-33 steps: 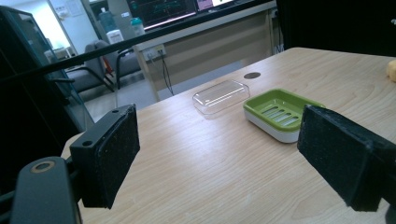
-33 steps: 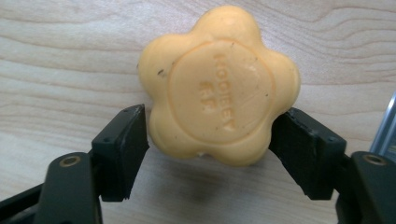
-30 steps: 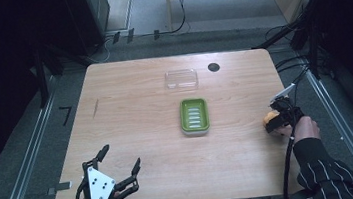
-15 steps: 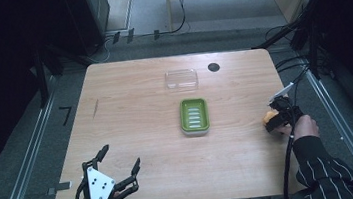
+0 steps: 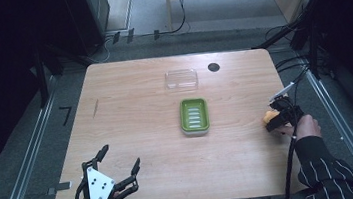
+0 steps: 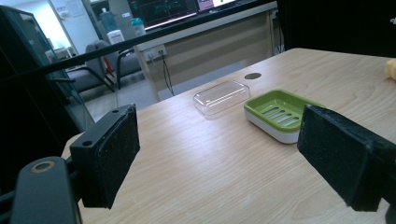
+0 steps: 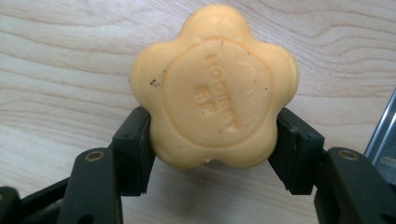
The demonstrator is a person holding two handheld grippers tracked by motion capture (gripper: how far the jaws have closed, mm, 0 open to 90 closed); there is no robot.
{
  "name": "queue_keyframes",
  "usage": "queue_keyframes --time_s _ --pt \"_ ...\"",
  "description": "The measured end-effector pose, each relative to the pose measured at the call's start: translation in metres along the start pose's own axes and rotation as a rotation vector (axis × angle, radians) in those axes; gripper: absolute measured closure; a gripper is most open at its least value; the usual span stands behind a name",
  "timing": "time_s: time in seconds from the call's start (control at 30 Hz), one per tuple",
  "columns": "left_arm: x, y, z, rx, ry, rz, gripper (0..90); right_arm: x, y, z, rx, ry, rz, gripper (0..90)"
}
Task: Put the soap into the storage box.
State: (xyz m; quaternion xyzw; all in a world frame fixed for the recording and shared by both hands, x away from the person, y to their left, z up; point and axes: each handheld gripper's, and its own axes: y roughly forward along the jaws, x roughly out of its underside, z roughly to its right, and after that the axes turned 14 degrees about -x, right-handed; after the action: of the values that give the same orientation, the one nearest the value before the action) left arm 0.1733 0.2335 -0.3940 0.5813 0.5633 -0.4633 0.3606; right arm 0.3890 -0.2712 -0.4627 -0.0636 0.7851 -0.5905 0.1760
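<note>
A pale orange flower-shaped soap lies on the wooden table near its right edge, with my right gripper shut on it, one black jaw pressed against each side. From above, the soap is a small orange spot at the tip of the right gripper. A green soap dish with a slotted insert sits at the table's middle, and its clear lid lies just beyond it. At the near left corner my left gripper stands open with nothing between its pads.
Ahead of the left gripper lie the green dish, the clear lid and a round black hole in the tabletop. Metal rails run along both sides of the table. Cables trail over the floor behind it.
</note>
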Motion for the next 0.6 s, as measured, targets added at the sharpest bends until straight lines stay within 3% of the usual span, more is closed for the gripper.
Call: queue_keyframes --time_s 0.6 --pt "0.0 0.0 0.0 -0.001 -0.004 0.0 13.0 -0.001 -0.003 -0.033 -0.022 -0.129 -0.008 39.9"
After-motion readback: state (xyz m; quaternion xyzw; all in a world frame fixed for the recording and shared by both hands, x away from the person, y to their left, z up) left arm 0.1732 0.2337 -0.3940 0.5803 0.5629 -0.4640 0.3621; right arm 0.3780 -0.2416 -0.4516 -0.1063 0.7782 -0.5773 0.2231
